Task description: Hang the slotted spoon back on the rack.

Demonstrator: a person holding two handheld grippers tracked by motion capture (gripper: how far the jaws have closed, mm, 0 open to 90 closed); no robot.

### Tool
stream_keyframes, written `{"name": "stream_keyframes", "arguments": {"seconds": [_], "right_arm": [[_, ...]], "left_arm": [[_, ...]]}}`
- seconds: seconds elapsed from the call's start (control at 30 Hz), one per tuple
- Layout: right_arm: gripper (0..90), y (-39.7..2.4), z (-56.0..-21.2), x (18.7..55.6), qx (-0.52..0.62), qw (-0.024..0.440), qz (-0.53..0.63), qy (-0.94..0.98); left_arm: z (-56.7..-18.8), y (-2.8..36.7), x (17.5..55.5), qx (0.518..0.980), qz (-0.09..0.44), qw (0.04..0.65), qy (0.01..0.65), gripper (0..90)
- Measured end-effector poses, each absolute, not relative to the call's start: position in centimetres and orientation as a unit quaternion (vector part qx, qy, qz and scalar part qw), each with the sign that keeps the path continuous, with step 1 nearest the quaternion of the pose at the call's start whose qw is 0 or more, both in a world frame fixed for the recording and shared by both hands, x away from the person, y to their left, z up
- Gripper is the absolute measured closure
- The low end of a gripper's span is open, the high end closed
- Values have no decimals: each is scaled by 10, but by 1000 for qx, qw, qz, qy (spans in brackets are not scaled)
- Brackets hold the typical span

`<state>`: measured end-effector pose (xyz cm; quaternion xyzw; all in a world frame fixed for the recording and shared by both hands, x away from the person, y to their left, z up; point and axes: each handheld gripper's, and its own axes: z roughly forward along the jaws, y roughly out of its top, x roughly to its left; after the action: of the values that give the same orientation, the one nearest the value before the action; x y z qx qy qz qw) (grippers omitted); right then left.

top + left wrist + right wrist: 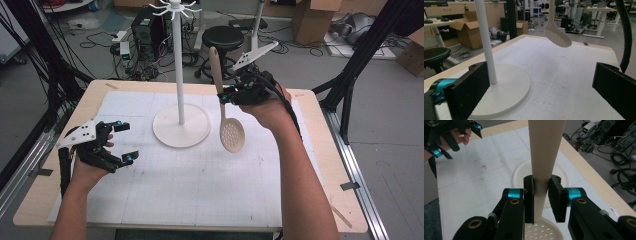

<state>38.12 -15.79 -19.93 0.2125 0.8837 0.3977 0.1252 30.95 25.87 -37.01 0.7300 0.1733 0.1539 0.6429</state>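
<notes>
Slotted spoon (229,112) hangs upright, handle clamped between right tongs (223,96).

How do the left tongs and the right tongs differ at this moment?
The left tongs stand wide open with nothing between them; the right tongs are shut on the handle of the slotted spoon. The left tongs sit low over the table; the right tongs are raised, with the spoon hanging bowl-down beside the white stand. Both are black, with teal fittings.

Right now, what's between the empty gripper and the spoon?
In the high view, the white stand lies between the left gripper and the spoon.
</notes>
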Motion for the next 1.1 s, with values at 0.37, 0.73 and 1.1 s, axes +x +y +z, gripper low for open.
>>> {"name": "stream_keyframes", "arguments": {"seconds": [0.37, 0.73, 1.1], "right_arm": [[755, -153, -177, 395, 229, 138, 397, 878], [754, -136, -160, 410, 238, 146, 382, 881], [754, -122, -150, 420, 251, 152, 374, 880]], "left_arm": [[-369, 260, 309, 728, 155, 645, 174, 17], [-368, 260, 308, 728, 156, 646, 170, 17], [-368, 258, 307, 729, 156, 645, 167, 17]]}}
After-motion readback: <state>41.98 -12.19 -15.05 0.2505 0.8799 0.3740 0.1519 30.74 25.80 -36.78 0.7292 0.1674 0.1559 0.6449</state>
